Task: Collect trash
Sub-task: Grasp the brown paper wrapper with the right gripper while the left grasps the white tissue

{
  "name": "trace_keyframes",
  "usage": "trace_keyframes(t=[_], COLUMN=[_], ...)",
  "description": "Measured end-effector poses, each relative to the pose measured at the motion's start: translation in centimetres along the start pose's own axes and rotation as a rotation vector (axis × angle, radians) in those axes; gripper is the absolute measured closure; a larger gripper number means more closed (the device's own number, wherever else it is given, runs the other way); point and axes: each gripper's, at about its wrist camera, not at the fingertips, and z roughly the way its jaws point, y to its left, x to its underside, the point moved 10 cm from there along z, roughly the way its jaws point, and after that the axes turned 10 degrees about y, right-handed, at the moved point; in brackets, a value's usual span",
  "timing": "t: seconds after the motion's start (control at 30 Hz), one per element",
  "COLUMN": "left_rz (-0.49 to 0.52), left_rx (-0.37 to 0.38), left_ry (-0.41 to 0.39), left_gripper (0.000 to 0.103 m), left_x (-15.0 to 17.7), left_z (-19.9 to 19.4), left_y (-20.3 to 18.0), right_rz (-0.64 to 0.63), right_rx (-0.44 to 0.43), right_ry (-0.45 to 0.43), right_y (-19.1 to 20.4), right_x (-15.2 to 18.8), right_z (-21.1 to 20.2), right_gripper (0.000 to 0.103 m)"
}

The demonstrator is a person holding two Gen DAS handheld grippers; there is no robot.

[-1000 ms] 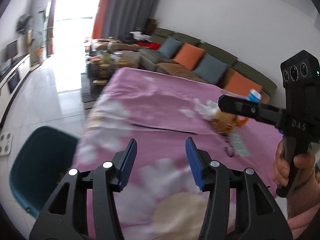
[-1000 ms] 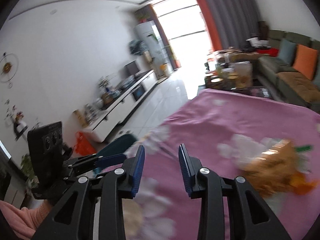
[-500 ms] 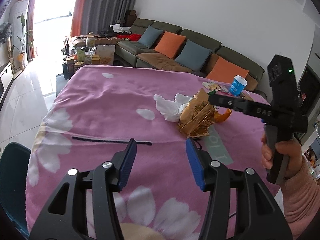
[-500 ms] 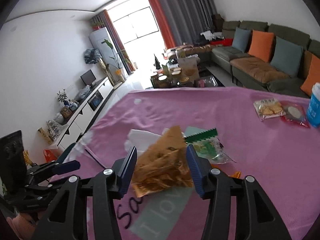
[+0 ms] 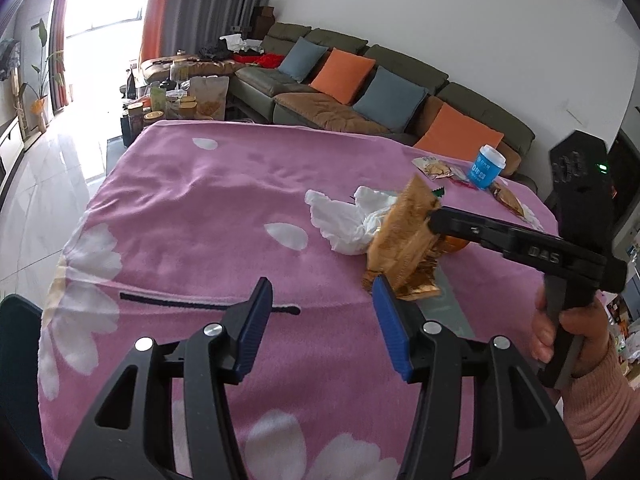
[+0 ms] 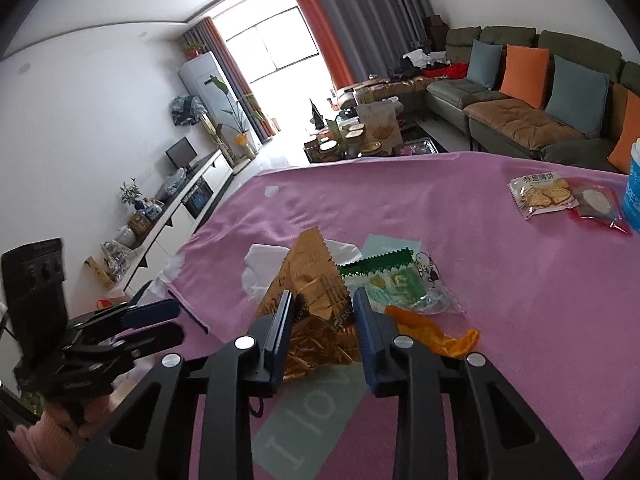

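A crumpled gold wrapper (image 6: 316, 296) lies on the pink flowered cloth (image 6: 440, 216) beside a white tissue (image 6: 260, 264), a green-and-clear wrapper (image 6: 388, 280) and an orange peel (image 6: 436, 334). My right gripper (image 6: 324, 316) is closing its jaws on the gold wrapper, and both blue pads touch it. In the left wrist view the same gold wrapper (image 5: 404, 248) sits at the tip of the right gripper (image 5: 434, 218), next to the tissue (image 5: 348, 220). My left gripper (image 5: 320, 312) hovers open and empty over the cloth, short of the pile.
A teal bin (image 5: 16, 360) stands on the floor at the table's left corner. A cracker packet (image 6: 540, 196), a red packet (image 6: 596, 204) and a blue cup (image 5: 486, 168) sit at the far right. A pale green card (image 6: 304, 416) lies under the right gripper. A sofa stands behind.
The right gripper swung over to the trash pile and dropped onto the gold wrapper; its jaws widened, then narrowed around it. The left gripper drifted right along the table, staying open.
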Motion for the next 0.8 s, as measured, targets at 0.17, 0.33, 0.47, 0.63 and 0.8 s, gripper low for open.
trace_keyframes(t=[0.17, 0.33, 0.47, 0.63, 0.8], left_rz=[0.002, 0.002, -0.008, -0.038, -0.032], left_rx=[0.018, 0.025, 0.032, 0.073, 0.088], left_ry=[0.032, 0.075, 0.112, 0.153, 0.155], left_gripper=[0.051, 0.052, 0.052, 0.069, 0.095], left_x=[-0.7, -1.8, -2.9, -3.6, -3.5], left_z=[1.4, 3.4, 5.3, 7.2, 7.5], left_y=[-0.4, -0.9, -1.2, -1.2, -1.7], right_rz=[0.003, 0.052, 0.089, 0.126, 0.135], right_rx=[-0.048, -0.073, -0.063, -0.063, -0.072], right_ry=[-0.037, -0.074, -0.083, -0.088, -0.103], right_y=[0.0, -1.2, -2.6, -3.6, -3.7], right_x=[0.4, 1.4, 2.4, 3.4, 3.6], right_z=[-2.5, -5.1, -6.0, -6.4, -6.7], right_gripper=[0.076, 0.076, 0.076, 0.076, 0.076])
